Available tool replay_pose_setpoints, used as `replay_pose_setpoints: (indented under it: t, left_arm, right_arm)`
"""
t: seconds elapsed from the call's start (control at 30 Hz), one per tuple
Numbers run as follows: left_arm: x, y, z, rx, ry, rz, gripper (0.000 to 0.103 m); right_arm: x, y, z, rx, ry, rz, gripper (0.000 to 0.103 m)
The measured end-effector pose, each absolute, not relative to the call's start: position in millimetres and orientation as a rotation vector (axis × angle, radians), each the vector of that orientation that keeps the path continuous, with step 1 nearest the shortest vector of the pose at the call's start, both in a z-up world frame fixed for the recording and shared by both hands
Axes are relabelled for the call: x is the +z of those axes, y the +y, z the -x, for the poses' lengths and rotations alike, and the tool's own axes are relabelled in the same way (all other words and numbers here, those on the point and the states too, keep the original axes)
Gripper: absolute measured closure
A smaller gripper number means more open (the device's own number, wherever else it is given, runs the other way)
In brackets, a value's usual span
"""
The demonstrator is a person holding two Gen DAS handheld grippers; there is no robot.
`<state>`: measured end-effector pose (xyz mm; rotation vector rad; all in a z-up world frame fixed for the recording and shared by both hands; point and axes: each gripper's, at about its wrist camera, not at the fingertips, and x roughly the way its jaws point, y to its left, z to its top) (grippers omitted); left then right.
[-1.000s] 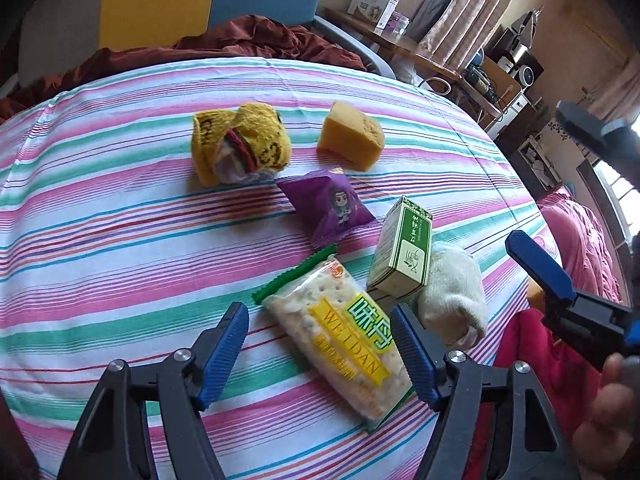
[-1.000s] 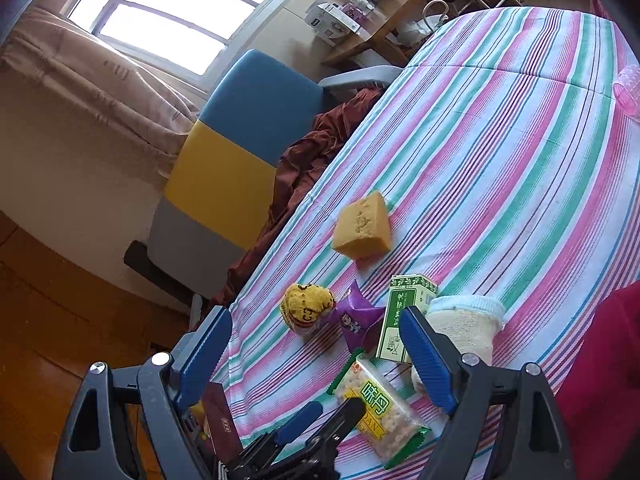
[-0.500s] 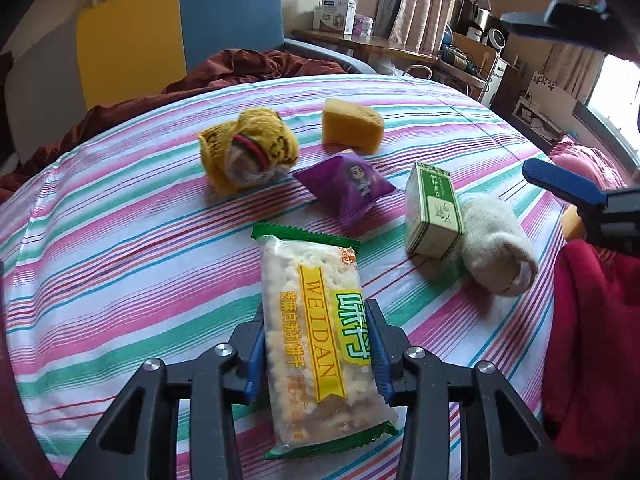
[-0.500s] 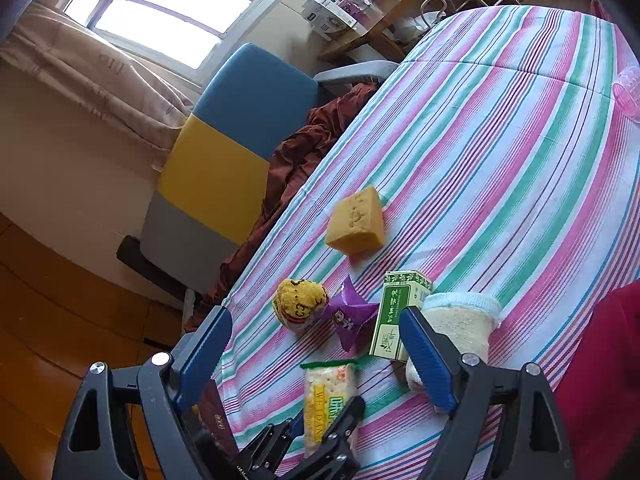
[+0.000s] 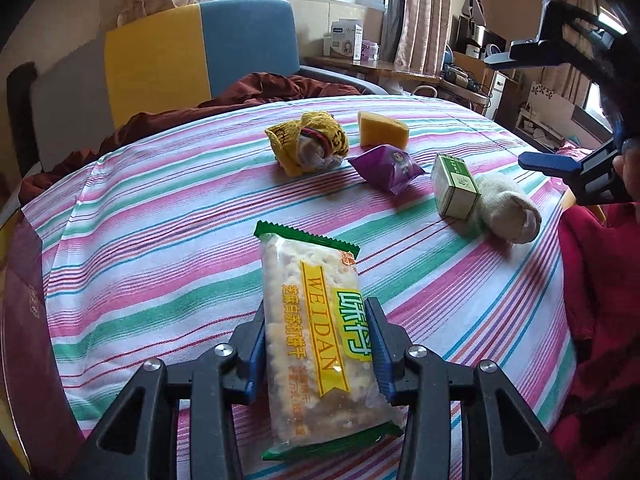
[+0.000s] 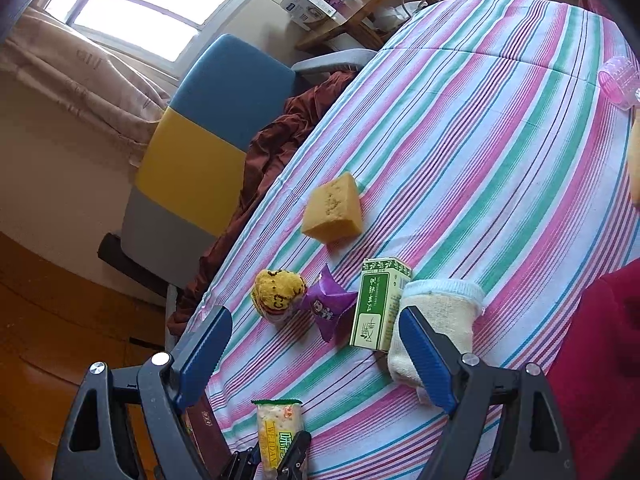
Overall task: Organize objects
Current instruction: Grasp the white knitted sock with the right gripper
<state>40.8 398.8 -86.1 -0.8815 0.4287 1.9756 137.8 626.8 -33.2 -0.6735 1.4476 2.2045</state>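
My left gripper point(image 5: 318, 344) is shut on a clear cracker packet point(image 5: 316, 320) with green ends and a yellow label, both blue pads pressing its long sides. From the right wrist, this packet point(image 6: 278, 428) shows low, near the table's edge. My right gripper point(image 6: 314, 314) hangs open and holds nothing, above a green box point(image 6: 378, 304) and a cream sock point(image 6: 440, 320). A purple snack pouch point(image 5: 386, 166), a yellow knitted bundle point(image 5: 308, 144) and a yellow sponge point(image 5: 382, 130) lie farther back on the striped cloth.
A dark maroon box point(image 5: 24, 320) sits at the table's left edge. A blue, yellow and grey chair point(image 5: 192, 44) with a rust-brown cloth point(image 5: 280, 88) stands behind the table. Red fabric point(image 5: 600, 300) covers the right edge. A pink plastic item point(image 6: 618, 80) lies far right.
My left gripper closed on the cracker packet, which now points lengthwise away from the camera, and carried it left, away from the green box. The right gripper stayed put and open.
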Motion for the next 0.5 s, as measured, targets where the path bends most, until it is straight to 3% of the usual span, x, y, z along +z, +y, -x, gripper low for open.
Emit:
replay_pose_setpoints:
  t: [0.5]
  left_arm:
    - [-87.1, 395.6, -39.8, 1.969, 0.400, 0.872, 0.059]
  right_arm:
    - [-35.3, 630.4, -143.4, 2.077, 1.376, 0.681, 0.016]
